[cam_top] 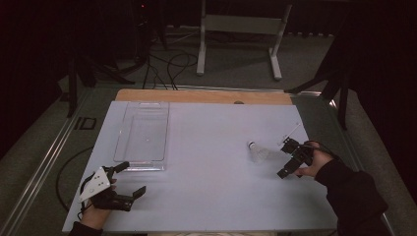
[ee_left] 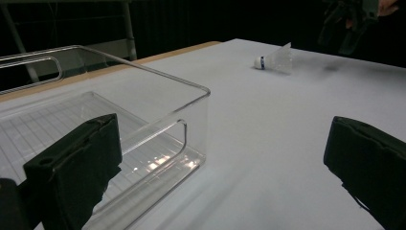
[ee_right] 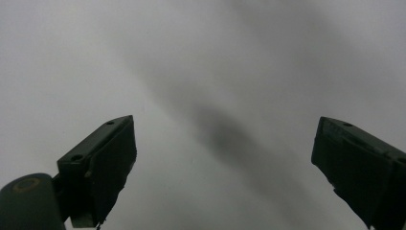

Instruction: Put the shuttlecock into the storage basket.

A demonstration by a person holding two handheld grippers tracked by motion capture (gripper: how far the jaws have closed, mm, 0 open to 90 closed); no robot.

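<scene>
A: Table [cam_top: 206,196], white top, wooden strip along the far edge. Clear plastic bin [cam_top: 142,135] on the left half, long axis running away from the person, nothing visible inside.

B: Noted. Shuttlecock [cam_top: 256,153] lying on its side on the right half, well apart from the bin. Cork end with the dark band toward the bin, skirt toward the right hand.

A: Left gripper [cam_top: 129,178]: released, jaws spread wide, parked just beside the bin's near corner, gripping nothing. Same in the left gripper view: bin corner [ee_left: 191,120] close ahead, shuttlecock [ee_left: 275,60] far across the table.

B: Right gripper [cam_top: 286,156]: also released, jaws wide apart in the right gripper view, bare white surface and a blurred shadow between them. Just beside the skirt end in the high view; contact not determinable.

A: Judged step: pick up the shuttlecock with the right, then carry to the bin.

B: Suggested approach: come in low, straddle across the cork end or the skirt's narrow neck, not the flared end. Close gently; skirt probably crushes or springs out under hard pressure.

A: Risk: light object, likely to skid or roll if nudged by one jaw first. Centre both jaws before closing.

B: Left best kept beside the bin, ready to steady it.
</scene>
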